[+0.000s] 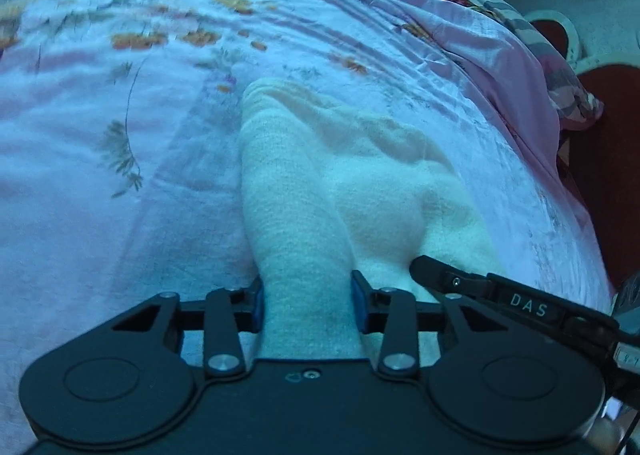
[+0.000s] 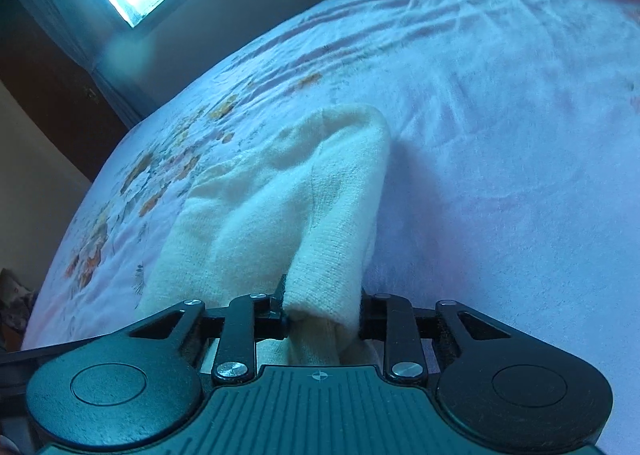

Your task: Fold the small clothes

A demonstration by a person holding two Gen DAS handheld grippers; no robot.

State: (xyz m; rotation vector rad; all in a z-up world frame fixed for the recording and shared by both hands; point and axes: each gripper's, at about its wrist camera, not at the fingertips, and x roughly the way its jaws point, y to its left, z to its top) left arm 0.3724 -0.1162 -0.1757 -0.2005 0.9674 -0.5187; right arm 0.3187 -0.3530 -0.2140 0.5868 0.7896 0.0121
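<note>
**Both tongs on the near hem: lift evenly, then carry the fold over**

The small cream-white knitted garment (image 1: 360,183) lies rumpled on the bed, on the pale pink sheet with orange flower print (image 1: 120,103); its near edge is gathered up into both tools, its far end rests on the sheet. The left tongs (image 1: 306,305) pinch a bunched column of the knit between their blue pads; the right tongs (image 2: 322,313) pinch another bunch of the same cloth, and in the left wrist view one black finger of the right tool pokes in just beside the left one, touching the knit; so the two grips sit close together on one edge.

The step in hand looks like securing the near hem before folding it away towards the far end; to do it well, I judge that the two grips should part sideways a little first, so the hem draws straight rather than hanging as two lumps; whether each pinch holds one layer or several I cannot tell, and a stray under-layer would drag the whole piece along. Raise both hands together and level; keep the far end lying on the sheet as an anchor; lay the hem down square on it. The knit is soft and stretchy, so pull gently; the sheet beneath is loose and wrinkled and may ride up if a pad has caught it.
</note>
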